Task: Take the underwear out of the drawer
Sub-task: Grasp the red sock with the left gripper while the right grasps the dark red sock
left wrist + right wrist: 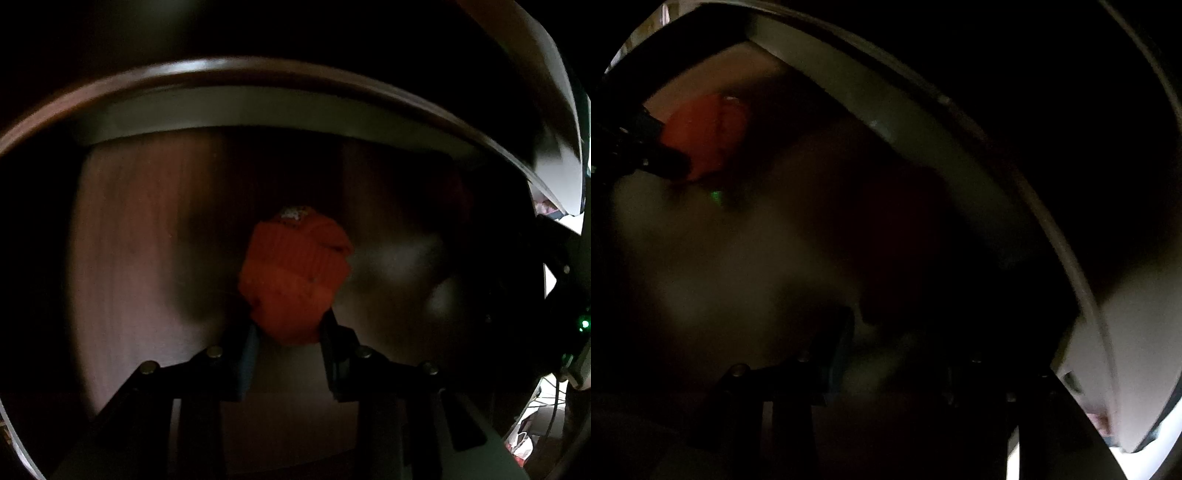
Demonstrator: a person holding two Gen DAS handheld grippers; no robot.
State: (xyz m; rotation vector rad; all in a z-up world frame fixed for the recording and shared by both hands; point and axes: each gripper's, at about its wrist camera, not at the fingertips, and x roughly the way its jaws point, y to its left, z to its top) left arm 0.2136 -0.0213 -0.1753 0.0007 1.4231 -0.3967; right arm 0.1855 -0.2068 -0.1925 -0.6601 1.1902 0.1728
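1. Left tongs (290, 326) clenched on the orange underwear (295, 273), which bunches just beyond their tips, inside the drawer (258, 107).
2. Right tongs (886, 354): state unclear in the dark; underwear lies far left of them.

In my right wrist view the drawer (923, 122) is nearly black, so my right gripper (886, 332) is a faint outline and I cannot tell whether its fingers hold anything. The orange underwear (705, 133) there is blurred and partly covered by my left gripper (670, 147). My left view's corners are swallowed by shadow.
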